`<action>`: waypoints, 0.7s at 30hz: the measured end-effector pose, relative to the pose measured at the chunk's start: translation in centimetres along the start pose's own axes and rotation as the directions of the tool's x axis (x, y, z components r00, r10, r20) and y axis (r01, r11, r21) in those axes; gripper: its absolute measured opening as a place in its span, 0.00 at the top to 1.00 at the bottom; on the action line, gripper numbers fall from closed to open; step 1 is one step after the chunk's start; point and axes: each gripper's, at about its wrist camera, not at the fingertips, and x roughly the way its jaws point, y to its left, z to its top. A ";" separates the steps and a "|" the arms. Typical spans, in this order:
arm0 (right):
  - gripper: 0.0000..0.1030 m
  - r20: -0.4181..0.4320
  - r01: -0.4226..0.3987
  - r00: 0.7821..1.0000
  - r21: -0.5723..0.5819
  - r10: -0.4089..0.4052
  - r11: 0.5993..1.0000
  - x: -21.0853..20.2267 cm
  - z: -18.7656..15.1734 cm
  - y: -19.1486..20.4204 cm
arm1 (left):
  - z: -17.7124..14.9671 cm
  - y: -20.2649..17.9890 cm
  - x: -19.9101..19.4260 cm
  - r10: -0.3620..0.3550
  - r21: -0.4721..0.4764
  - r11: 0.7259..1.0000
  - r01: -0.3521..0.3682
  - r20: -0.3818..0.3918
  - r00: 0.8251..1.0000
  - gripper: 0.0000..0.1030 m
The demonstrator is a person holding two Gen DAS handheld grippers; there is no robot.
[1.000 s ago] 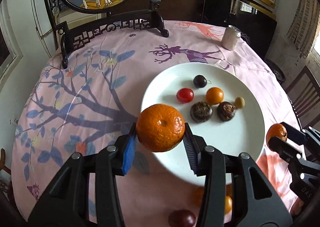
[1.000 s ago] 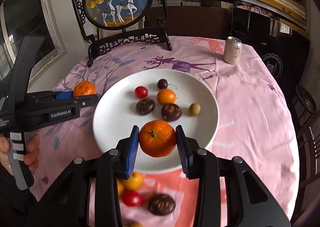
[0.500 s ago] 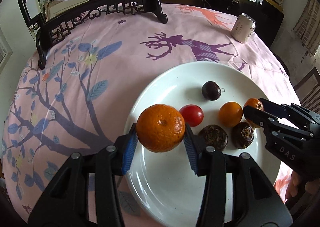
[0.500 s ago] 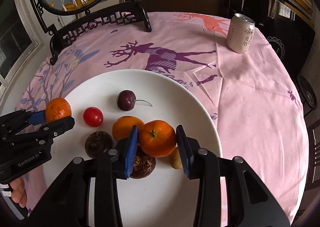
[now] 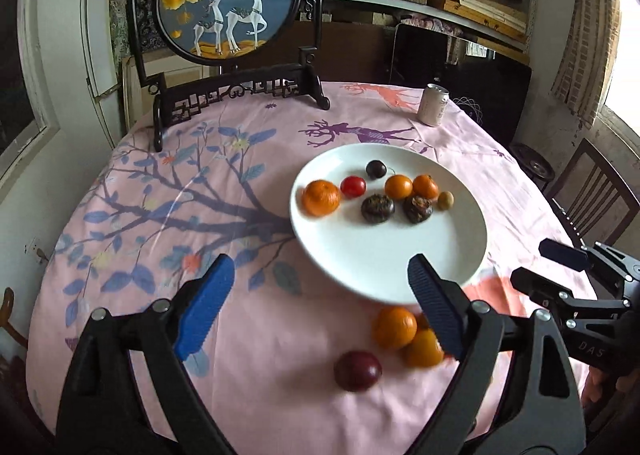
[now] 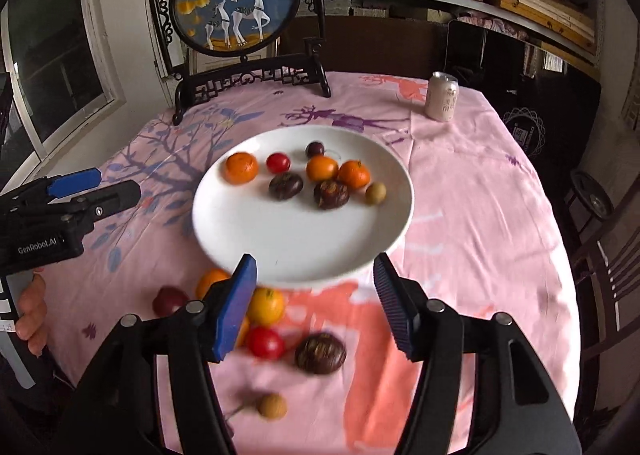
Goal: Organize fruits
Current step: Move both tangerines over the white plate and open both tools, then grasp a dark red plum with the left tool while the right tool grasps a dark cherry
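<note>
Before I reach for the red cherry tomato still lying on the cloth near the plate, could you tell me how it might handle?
The cherry tomato looks round and glossy, so it will probably roll if nudged and may slip between flat pads. It seems small and thin-skinned; a firm squeeze could split it.

The near half of the white plate [image 6: 280, 255] lies bare. Fruit crowds its far half [image 6: 320, 175], and loose fruit [image 6: 264, 327] clutters the cloth just before its near rim. Well beyond it stand a can [image 6: 441, 96] and a framed screen [image 6: 240, 3].
</note>
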 end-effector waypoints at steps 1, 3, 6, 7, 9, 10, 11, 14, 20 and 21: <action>0.41 -0.005 -0.001 1.000 0.021 0.001 1.000 -0.5 -1.3 0.1 | -1.2 0.2 -0.7 -0.006 -0.011 1.000 0.006 0.001 1.000 0.12; 0.41 -0.020 0.004 1.000 0.065 -0.002 0.998 -1.3 -3.3 0.2 | -3.2 0.5 -1.6 -0.006 -0.033 0.999 0.006 -0.006 1.000 0.12; 0.41 -0.033 0.010 0.999 0.091 -0.007 0.996 -2.2 -5.0 0.6 | -5.2 0.5 -2.3 0.002 -0.017 1.000 -0.003 -0.020 1.000 0.12; 0.41 -0.032 0.014 0.999 0.092 -0.011 0.996 -2.5 -5.3 0.7 | -5.6 0.5 -2.4 0.013 -0.013 1.000 -0.014 -0.021 1.000 0.12; 0.41 -0.024 0.015 1.000 0.089 -0.012 0.996 -3.0 -5.8 1.2 | -6.3 0.6 -2.6 0.024 -0.011 1.000 -0.024 -0.026 0.999 0.12; 0.41 -0.024 0.012 1.000 0.086 -0.010 0.996 -3.2 -6.0 1.5 | -6.6 0.7 -2.6 0.024 -0.014 1.000 -0.024 -0.032 0.999 0.12; 0.41 -0.027 0.006 1.000 0.080 -0.004 0.997 -3.3 -6.3 1.9 | -7.0 0.8 -2.7 0.026 -0.019 0.999 -0.026 -0.036 0.999 0.12; 0.41 -0.052 -0.016 0.998 0.046 0.018 0.999 -3.2 -7.5 3.3 | -7.6 1.2 -3.0 0.043 -0.019 0.999 -0.044 -0.039 0.998 0.12; 0.41 -0.129 -0.078 0.989 -0.023 0.074 0.997 -1.7 -10.4 6.3 | -8.9 2.2 -2.7 0.063 -0.032 0.997 -0.066 -0.066 0.996 0.12; 0.41 -0.134 -0.088 0.987 -0.026 0.084 0.996 -1.5 -10.5 6.5 | -9.0 2.2 -2.6 0.063 -0.033 0.997 -0.065 -0.071 0.996 0.12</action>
